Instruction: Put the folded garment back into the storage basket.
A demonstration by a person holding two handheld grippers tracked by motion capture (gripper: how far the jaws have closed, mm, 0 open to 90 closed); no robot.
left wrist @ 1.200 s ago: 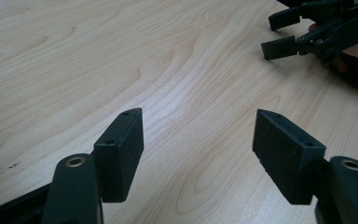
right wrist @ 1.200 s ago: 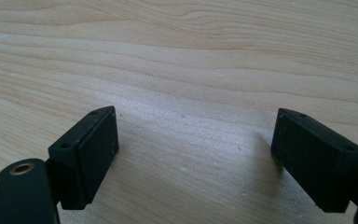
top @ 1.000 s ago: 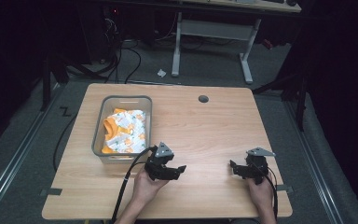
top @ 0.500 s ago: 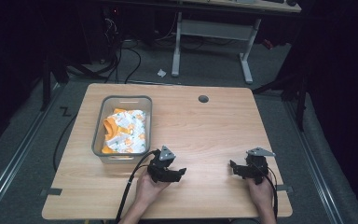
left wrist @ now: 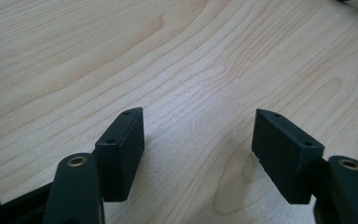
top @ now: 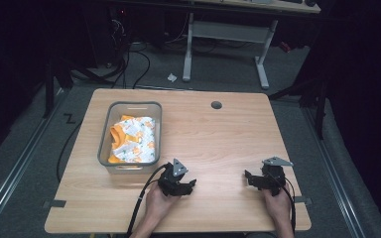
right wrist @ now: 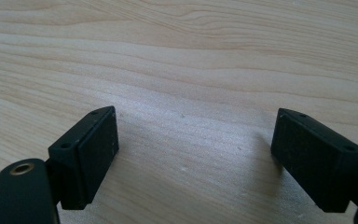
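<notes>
A grey plastic bin (top: 104, 148) stands on the left part of the wooden table (top: 218, 134) and holds an orange and white patterned cloth (top: 134, 139). My left gripper (top: 178, 184) rests low over the table just right of the bin's near corner, open, with bare wood between its jaws (left wrist: 198, 135). My right gripper (top: 260, 179) sits near the front right of the table, also open over bare wood (right wrist: 196, 140). A hand holds each gripper from the near edge.
A dark round grommet (top: 216, 105) is set in the table near its far edge. A black cable (top: 144, 198) trails from the left gripper off the front edge. A second desk's white legs (top: 263, 54) stand on the floor beyond the table.
My left gripper has shifted slightly right and toward the near edge, away from the bin. The right gripper has stayed in place.
</notes>
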